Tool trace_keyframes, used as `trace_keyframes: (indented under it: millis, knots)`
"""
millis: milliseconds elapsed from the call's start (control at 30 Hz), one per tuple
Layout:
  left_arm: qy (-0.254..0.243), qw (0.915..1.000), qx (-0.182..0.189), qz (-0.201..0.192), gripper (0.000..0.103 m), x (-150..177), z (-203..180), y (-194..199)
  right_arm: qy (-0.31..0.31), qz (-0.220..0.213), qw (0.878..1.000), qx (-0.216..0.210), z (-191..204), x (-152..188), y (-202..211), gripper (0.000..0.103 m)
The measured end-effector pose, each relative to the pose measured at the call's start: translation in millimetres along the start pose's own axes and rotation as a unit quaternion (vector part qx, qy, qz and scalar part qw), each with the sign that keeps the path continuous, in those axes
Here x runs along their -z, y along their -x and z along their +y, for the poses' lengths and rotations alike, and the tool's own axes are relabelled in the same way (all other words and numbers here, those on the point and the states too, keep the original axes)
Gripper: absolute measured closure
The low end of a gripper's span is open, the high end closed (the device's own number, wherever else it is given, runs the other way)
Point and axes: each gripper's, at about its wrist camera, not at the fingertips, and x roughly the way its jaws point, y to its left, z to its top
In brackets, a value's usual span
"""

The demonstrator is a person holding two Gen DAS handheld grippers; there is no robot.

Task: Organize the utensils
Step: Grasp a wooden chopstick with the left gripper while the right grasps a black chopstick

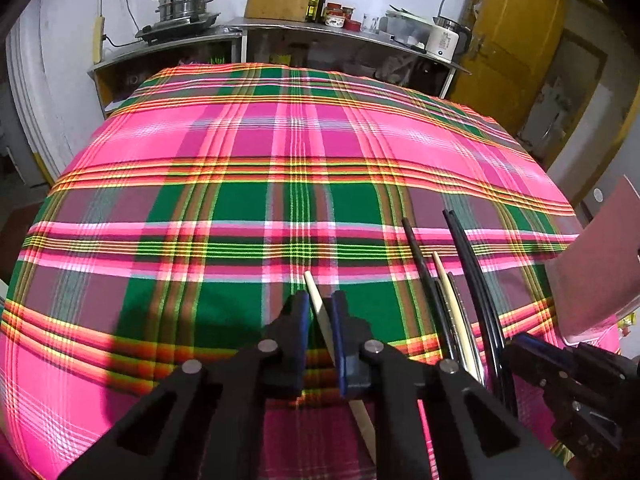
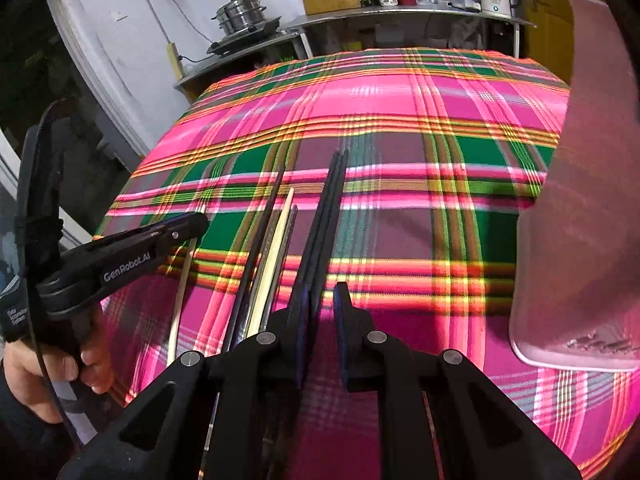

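Note:
On the plaid tablecloth (image 1: 200, 152) my left gripper (image 1: 321, 304) is shut on a single cream chopstick (image 1: 314, 292), which runs slanting between its blue pads. In the right wrist view the same gripper (image 2: 198, 220) reaches in from the left over that chopstick (image 2: 178, 300). To its right lies a bundle of black, cream and metal chopsticks (image 1: 444, 300) (image 2: 272, 240). A pair of black chopsticks (image 1: 472, 264) (image 2: 330, 200) lies further right. My right gripper (image 2: 323, 296) (image 1: 518, 340) hovers over their near ends, jaws apart, with cloth showing between the pads.
A pink plastic box (image 1: 600, 264) (image 2: 580, 200) stands at the table's right edge. Behind the table, a steel counter (image 1: 280, 26) carries a steamer pot (image 1: 184, 0), bottles and a white kettle (image 1: 442, 40). A person's hand (image 2: 36, 364) holds the left gripper's handle.

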Motion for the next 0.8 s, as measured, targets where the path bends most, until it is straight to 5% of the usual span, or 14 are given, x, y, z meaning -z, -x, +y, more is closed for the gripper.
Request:
trace_keyframes:
  millis: [800]
  knots:
    - [-0.019, 0.9998, 0.002, 0.011, 0.094, -9.8, 0.7, -7.0, 0.036, 0.024, 0.997, 0.066, 10.8, -31.7, -28.0, 0.091]
